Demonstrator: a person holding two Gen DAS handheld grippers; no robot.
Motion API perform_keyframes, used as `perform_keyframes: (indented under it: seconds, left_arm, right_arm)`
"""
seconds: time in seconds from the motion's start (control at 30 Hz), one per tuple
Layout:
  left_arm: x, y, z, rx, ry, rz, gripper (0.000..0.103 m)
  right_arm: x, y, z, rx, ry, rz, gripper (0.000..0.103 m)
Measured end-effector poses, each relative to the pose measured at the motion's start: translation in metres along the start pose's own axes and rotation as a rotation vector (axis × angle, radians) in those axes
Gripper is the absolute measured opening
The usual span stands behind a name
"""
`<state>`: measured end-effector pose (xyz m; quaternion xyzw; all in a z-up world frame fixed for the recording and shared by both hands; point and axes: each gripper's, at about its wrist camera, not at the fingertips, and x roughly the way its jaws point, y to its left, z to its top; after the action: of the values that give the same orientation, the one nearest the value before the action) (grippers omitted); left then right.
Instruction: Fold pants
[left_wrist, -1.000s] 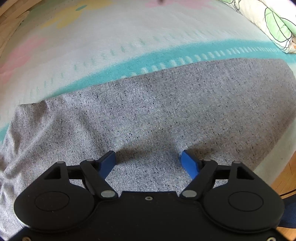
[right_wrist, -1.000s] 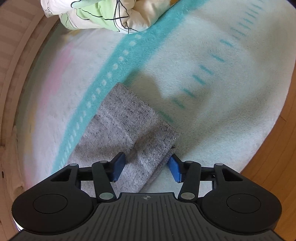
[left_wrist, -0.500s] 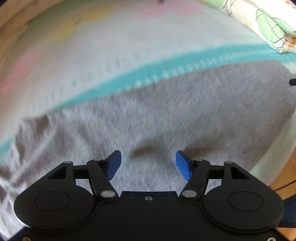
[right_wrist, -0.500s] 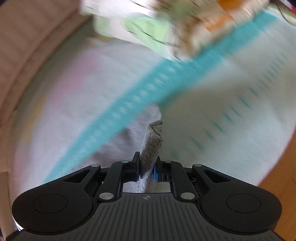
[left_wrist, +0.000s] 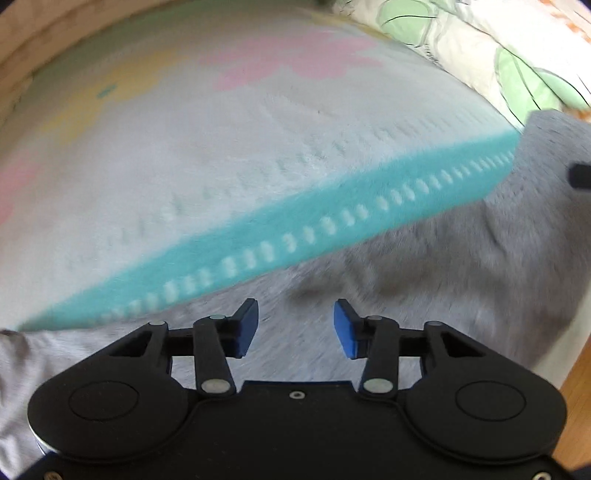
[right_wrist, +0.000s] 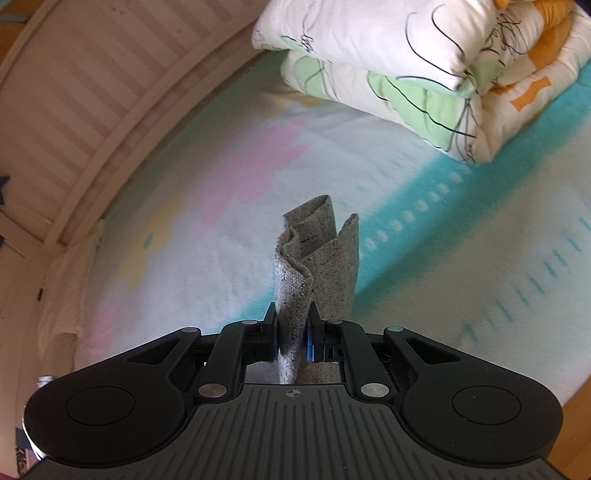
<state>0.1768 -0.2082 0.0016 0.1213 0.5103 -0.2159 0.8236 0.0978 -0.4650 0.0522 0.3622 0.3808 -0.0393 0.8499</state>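
The grey speckled pants (left_wrist: 461, 258) lie on the pale blanket, filling the lower right of the left wrist view. My left gripper (left_wrist: 295, 328) is open and empty, low over the grey fabric near its far edge. My right gripper (right_wrist: 291, 338) is shut on a bunched end of the pants (right_wrist: 317, 254) and holds it lifted above the bed; the fabric stands up in folds between the jaws. That lifted end shows at the right edge of the left wrist view (left_wrist: 554, 140).
The blanket (left_wrist: 221, 147) has a teal stripe (left_wrist: 295, 229) and pink and yellow patches. A folded floral duvet (right_wrist: 424, 74) lies at the far side. A white slatted bed frame (right_wrist: 92, 92) runs along the left. Wooden floor (left_wrist: 576, 406) shows right.
My right gripper closed on the end of the pants and lifted it off the blanket. My left gripper moved forward toward the far edge of the fabric and narrowed a little, still open.
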Motion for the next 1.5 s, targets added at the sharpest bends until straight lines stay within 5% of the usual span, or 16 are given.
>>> perform_keyframes:
  seconds: [0.17, 0.27, 0.5, 0.73, 0.9, 1.2, 1.5]
  left_arm:
    - [0.025, -0.003, 0.007, -0.133, 0.048, 0.036, 0.04]
    - [0.018, -0.017, -0.006, -0.101, 0.029, 0.079, 0.04]
    - [-0.014, -0.028, -0.066, -0.066, -0.001, 0.002, 0.04]
    - [-0.034, 0.03, -0.049, -0.276, -0.031, -0.084, 0.04]
    - [-0.047, 0.067, -0.042, -0.379, -0.052, -0.116, 0.04]
    - [-0.061, 0.136, -0.079, -0.552, -0.089, -0.171, 0.04]
    - [-0.05, 0.172, -0.113, -0.556, -0.056, -0.022, 0.041]
  right_arm:
    - [-0.002, 0.003, 0.003, 0.007, -0.015, 0.026, 0.013]
    - [-0.002, 0.004, 0.003, 0.001, -0.016, 0.028, 0.013]
    - [-0.013, 0.031, -0.009, -0.101, -0.005, 0.096, 0.013]
    - [-0.019, 0.105, -0.043, -0.33, 0.068, 0.339, 0.013]
    - [0.003, 0.158, -0.086, -0.501, 0.197, 0.421, 0.013]
    - [0.036, 0.203, -0.134, -0.644, 0.312, 0.408, 0.013]
    - [0.066, 0.226, -0.194, -0.786, 0.355, 0.321, 0.021]
